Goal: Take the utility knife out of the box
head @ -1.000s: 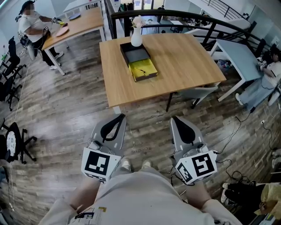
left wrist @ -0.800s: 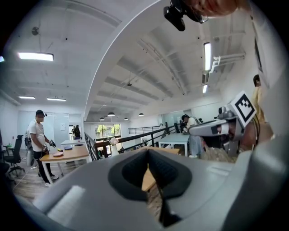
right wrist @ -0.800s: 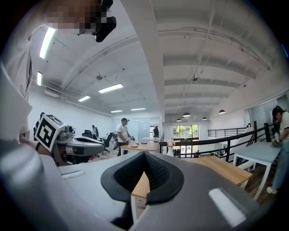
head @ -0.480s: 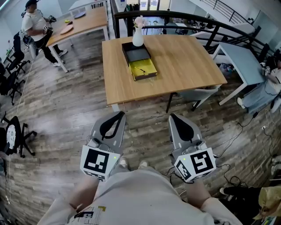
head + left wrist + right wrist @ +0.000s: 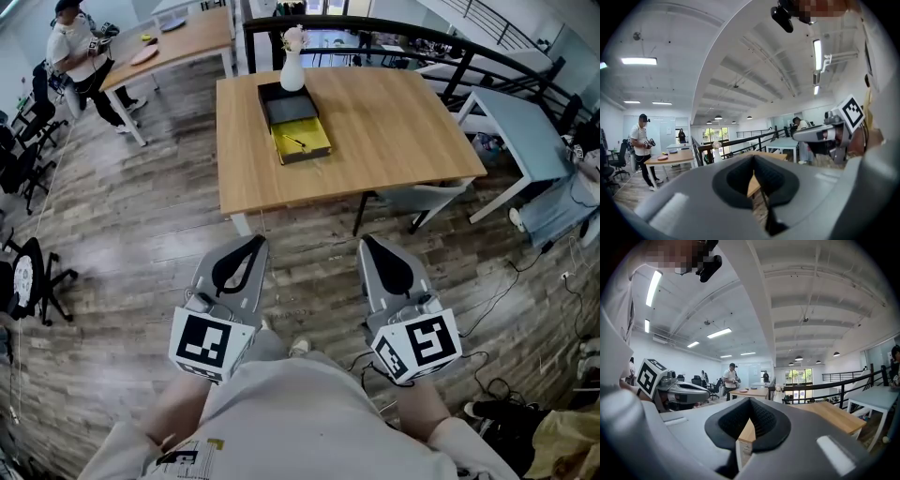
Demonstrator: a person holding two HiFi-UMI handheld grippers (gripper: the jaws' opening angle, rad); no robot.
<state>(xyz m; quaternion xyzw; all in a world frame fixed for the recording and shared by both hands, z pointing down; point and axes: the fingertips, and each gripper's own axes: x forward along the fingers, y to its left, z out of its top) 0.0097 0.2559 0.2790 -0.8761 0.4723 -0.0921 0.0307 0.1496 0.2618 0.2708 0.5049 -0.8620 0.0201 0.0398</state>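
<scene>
approach stage: i hold the left gripper point(image 5: 253, 246) and right gripper point(image 5: 368, 244) low over the floor point(image 5: 141, 234), well short of the counter point(image 5: 394, 131), both pairs of jaws clenched on nothing. the box point(image 5: 292, 127) lies open as two trays: a black tray point(image 5: 289, 111), seemingly bare, beside a white vase point(image 5: 292, 70), and a yellow tray point(image 5: 317, 141) holding a slim dark item point(image 5: 299, 143) i take for the utility knife. next: step closer, release one pair of jaws, reach into the yellow tray.

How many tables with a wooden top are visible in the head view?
2. The near table stands straight ahead, bearing the box; the far table is at upper left, beside a standing person. Others may be hidden.
</scene>
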